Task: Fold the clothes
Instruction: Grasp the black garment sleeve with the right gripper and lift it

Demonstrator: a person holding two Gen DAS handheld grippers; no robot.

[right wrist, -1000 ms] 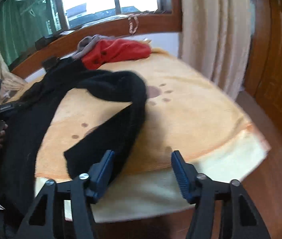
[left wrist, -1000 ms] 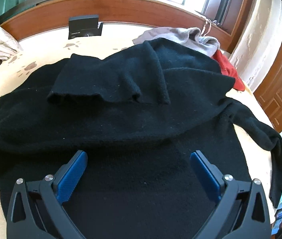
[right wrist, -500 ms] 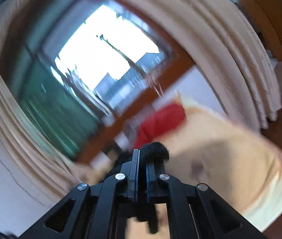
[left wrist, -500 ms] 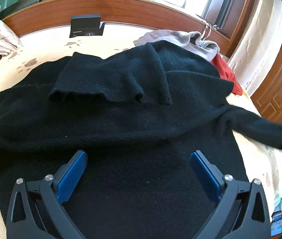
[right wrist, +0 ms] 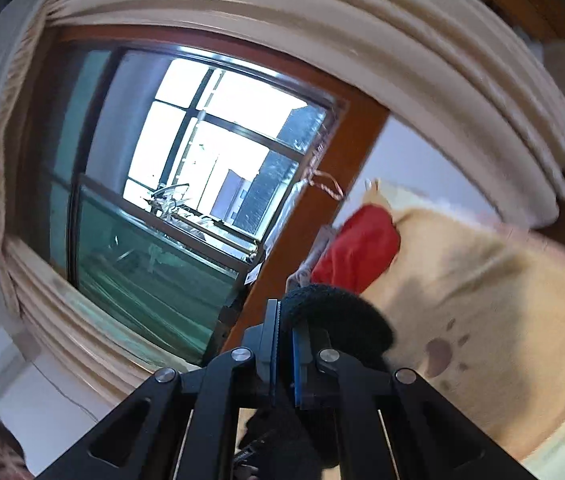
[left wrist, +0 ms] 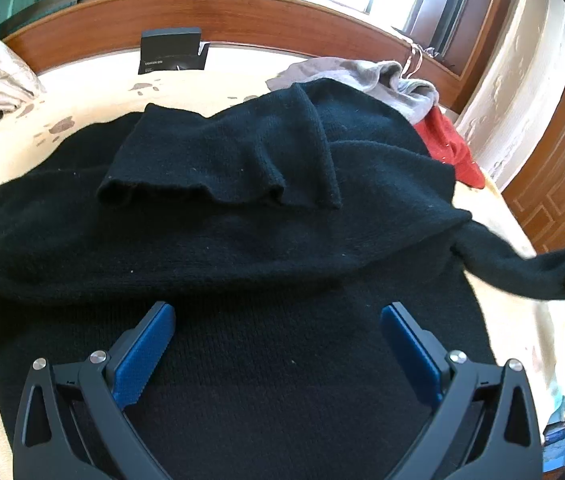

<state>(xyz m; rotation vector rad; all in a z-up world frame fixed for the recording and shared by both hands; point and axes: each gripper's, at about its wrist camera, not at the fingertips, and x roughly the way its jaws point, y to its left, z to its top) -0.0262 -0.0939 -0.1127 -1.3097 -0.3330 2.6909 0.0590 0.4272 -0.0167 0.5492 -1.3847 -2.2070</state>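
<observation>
Bed (left wrist: 94, 92): black sweater (left wrist: 242, 248) spread flat for folding.
Right hand-held gripper (right wrist: 285, 354): clamped on sleeve cuff (right wrist: 334, 320), lifted to fold.
Left hand-held gripper (left wrist: 278, 344): jaws apart above hem, empty.

Bed (left wrist: 94, 92), cream paw-print cover: black sweater (left wrist: 242, 248) spread across middle; grey garment (left wrist: 386, 80), red garment (left wrist: 450, 148) near far right corner.

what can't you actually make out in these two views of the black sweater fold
- Left wrist view: the end of the lifted sleeve runs off the right edge, so the right gripper holding it is not seen.
- Left wrist view: the sweater hem is hidden behind the open left gripper.
- Right wrist view: the right gripper is shut on black knit; the sweater's body is out of frame.
- Right wrist view: the red garment is blurred, its type unclear.
</observation>
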